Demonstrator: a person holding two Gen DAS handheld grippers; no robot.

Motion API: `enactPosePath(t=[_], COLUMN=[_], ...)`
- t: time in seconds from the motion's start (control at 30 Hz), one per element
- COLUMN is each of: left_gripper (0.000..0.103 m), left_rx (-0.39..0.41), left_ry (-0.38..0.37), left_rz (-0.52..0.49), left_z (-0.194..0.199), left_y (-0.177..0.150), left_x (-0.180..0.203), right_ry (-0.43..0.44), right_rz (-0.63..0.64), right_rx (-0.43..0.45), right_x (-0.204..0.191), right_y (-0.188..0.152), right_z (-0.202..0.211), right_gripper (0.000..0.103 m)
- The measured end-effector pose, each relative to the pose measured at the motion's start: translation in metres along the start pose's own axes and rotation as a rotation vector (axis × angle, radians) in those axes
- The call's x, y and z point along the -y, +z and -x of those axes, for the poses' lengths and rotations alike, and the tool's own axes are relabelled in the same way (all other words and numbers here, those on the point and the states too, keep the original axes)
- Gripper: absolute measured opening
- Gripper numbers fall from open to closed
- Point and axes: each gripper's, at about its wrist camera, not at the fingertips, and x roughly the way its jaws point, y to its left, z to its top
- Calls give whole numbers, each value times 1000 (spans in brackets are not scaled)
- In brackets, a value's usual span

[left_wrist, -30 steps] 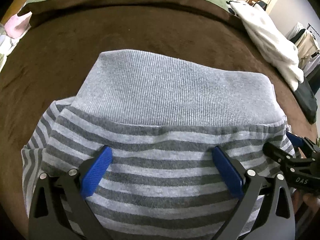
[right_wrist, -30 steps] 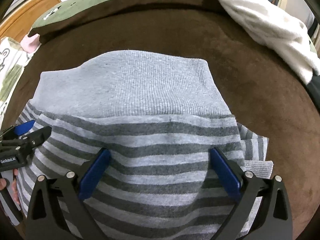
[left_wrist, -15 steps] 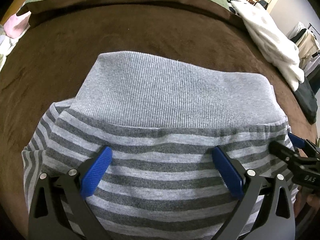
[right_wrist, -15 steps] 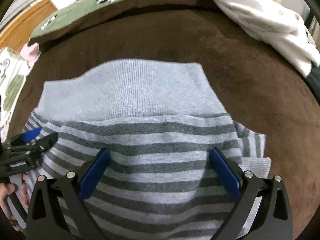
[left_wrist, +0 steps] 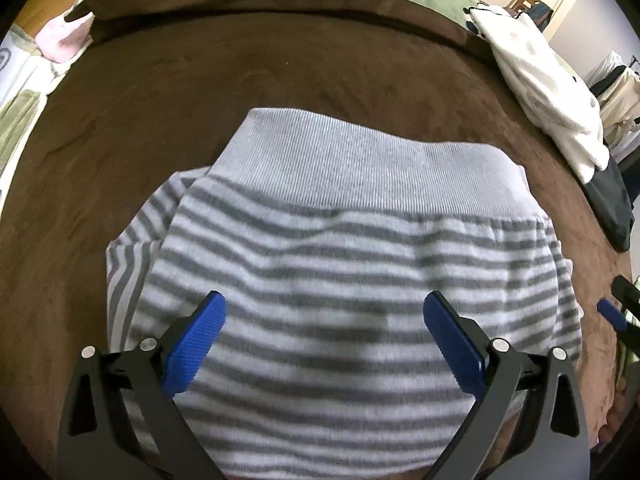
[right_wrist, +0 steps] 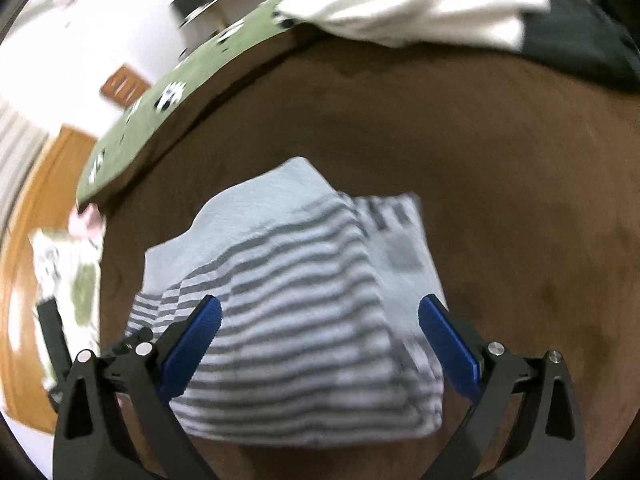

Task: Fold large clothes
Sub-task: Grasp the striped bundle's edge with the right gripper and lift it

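Hovering spread-fingered, both grippers [left_wrist: 324, 336] [right_wrist: 320, 334] overlook folded garment [left_wrist: 340, 248].

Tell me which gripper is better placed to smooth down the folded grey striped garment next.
Left, probably. The left gripper is open, squarely over the folded grey striped knit garment on the brown blanket. The right gripper, also open, shows a tilted, blurred view, with the garment seen at an angle.

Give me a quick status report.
Left gripper open, right gripper open, holding nothing. Striped sweater folded on brown blanket. Nothing in the way.
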Motion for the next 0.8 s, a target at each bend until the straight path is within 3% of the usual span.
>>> enactPosePath(t=[0.27, 0.4, 0.5, 0.7, 0.77, 0.8], left_gripper=[97, 97, 98, 98, 98, 98], left_rx=[42, 84, 92, 64, 53, 43], left_ry=[33, 68, 73, 31, 24, 25], left_rz=[-48, -83, -82, -76, -85, -97], left_z=[-1, -7, -12, -24, -25, -26], left_y=[-21, -30, -33, -37, -37, -36], left_x=[14, 19, 17, 4, 2, 2], right_ry=[146, 228, 283, 346, 376, 388], right_rz=[-359, -485, -540, -553, -564, -566], right_rx=[0, 21, 52, 126, 157, 166], right_x=[77, 97, 103, 99, 99, 98], right_y=[-63, -93, -113, -120, -118, -114], right_z=[10, 7, -1, -14, -20, -25], right_gripper=[97, 97, 97, 94, 87, 79])
